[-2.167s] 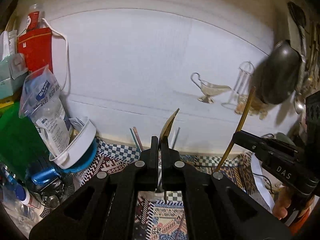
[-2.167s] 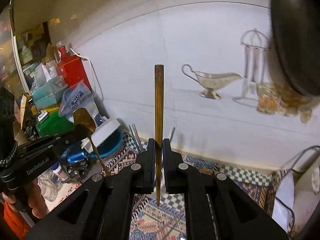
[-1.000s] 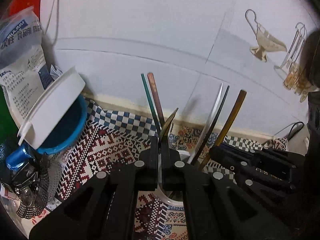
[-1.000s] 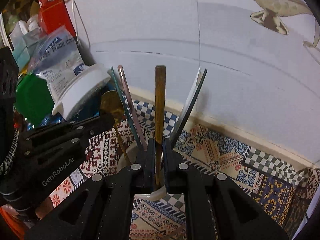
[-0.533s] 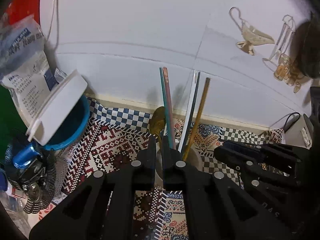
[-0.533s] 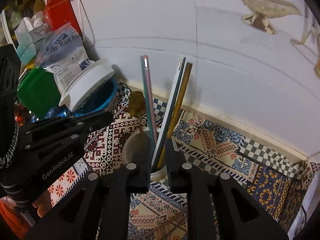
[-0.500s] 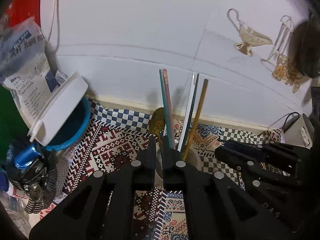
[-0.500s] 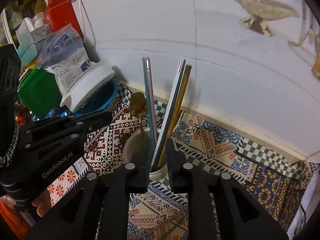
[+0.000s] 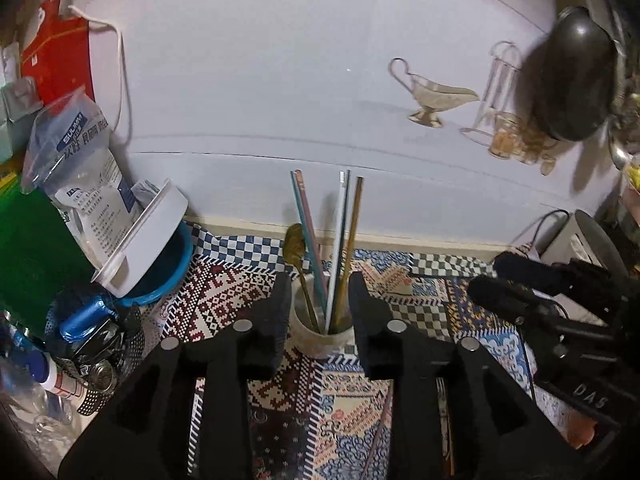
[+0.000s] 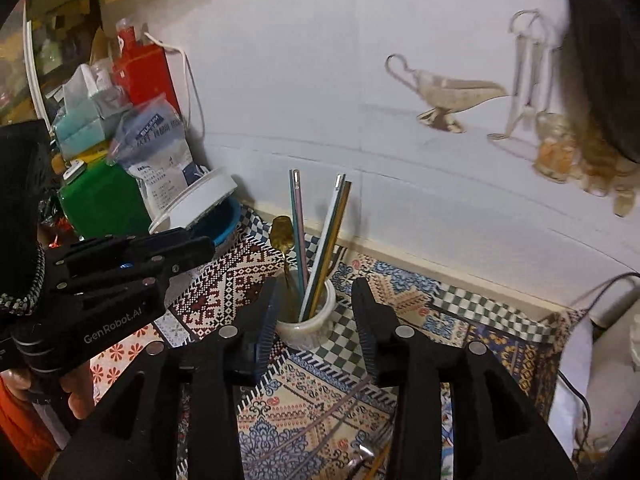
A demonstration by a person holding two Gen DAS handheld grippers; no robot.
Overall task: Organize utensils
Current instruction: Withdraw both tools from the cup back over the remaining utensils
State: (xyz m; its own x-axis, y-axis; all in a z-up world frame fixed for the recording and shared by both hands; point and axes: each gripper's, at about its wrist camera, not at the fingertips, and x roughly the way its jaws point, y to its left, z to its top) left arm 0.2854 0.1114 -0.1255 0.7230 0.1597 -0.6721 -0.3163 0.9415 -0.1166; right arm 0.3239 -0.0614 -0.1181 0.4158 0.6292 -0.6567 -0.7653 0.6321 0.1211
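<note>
Utensils standing in cup, both tongs empty

Cup stands upright on the patterned bench cloth near the wall, holding a gold spoon and long utensil handles. Left tongs and right tongs are opening, jaws apart, nothing gripped.

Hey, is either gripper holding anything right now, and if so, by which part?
Nothing is held. The left gripper and right gripper are both opening and empty; the gold spoon stands in the white cup.
</note>
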